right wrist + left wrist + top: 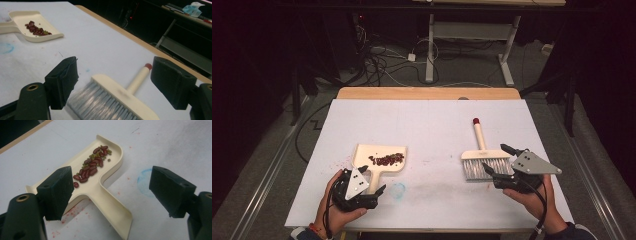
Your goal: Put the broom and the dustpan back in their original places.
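At lower left of the high view, the left gripper (371, 186) gapes wide around the dustpan (381, 161) handle, untouching; the pan mouth faces the table's far edge, beans (386, 159) inside. At lower right, the right gripper (496, 159) stands wide over the brush (482, 158), whose red-tipped handle points away.

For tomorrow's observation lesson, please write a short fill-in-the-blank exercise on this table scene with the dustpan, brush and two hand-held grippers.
1. The red beans lie inside the cream ____.
2. The brush has a handle tipped with a ____ cap.
3. The jaws of the left gripper stand ____ around the dustpan's handle.
4. The right gripper hovers over the brush's ____.

Missing words: dustpan; red; open; bristles
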